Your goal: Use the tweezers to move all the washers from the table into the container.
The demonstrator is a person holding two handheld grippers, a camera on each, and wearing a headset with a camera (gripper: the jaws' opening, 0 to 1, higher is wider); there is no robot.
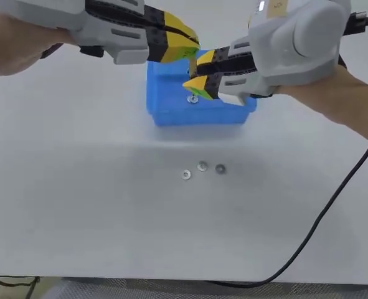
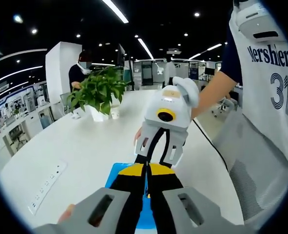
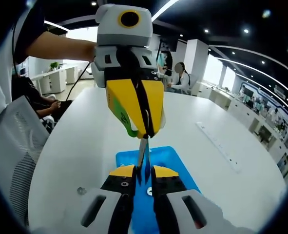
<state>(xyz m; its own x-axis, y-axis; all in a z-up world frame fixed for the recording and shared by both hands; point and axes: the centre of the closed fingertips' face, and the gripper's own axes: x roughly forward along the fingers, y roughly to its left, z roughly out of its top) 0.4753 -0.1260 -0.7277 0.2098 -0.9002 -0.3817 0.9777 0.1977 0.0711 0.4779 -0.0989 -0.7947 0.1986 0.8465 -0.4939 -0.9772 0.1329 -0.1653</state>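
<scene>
nearest, in the right gripper view, the right gripper has its yellow-tipped jaws drawn almost together, leaving a narrow slot. a thin metal pair of tweezers runs through that slot; whether the jaws press on it cannot be told. straight ahead of these jaws, tip to tip with them, the left gripper points back at the camera. its yellow jaws are pressed together, and the far end of the tweezers comes out of their tip.

under both sets of jaws sits a blue container on the white table. one washer lies inside it, seen through the gap of the right jaws. another washer lies on the table, well off to the left of the right jaws.

in the head view, a row of three washers lies on the table, on the person's side of the container and well apart from both sets of jaws. a black cable trails across the table from behind the right gripper.

in the left gripper view, a potted plant stands far beyond the jaws, to their left.
</scene>
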